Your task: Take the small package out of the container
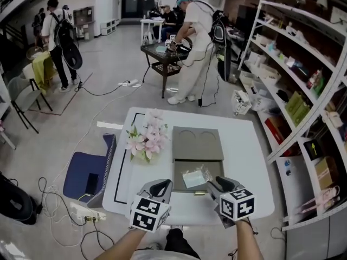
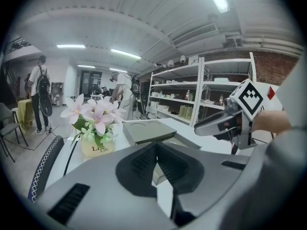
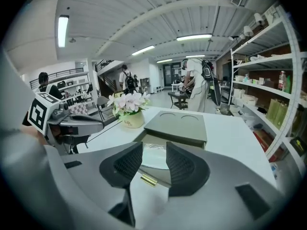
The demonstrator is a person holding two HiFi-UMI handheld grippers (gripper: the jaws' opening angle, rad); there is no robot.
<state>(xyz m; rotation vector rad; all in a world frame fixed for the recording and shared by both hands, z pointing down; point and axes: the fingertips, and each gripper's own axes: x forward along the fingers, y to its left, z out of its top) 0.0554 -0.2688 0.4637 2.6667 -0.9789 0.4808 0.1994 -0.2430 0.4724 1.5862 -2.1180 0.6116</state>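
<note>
A grey-green container lies on the white table, its drawer pulled out toward me. Inside the drawer is a small clear package, seen past the jaws in the right gripper view as the package. My right gripper hovers at the drawer's near right corner; its jaws stand apart with nothing between the pads. My left gripper hangs just left of the drawer's front, pads touching at the tips, holding nothing. A small brass handle sits on the drawer front.
A pot of pink flowers stands on the table left of the container. Shelving with goods runs along the right. A blue bag and cables lie on the floor at left. People stand at a dark table farther back.
</note>
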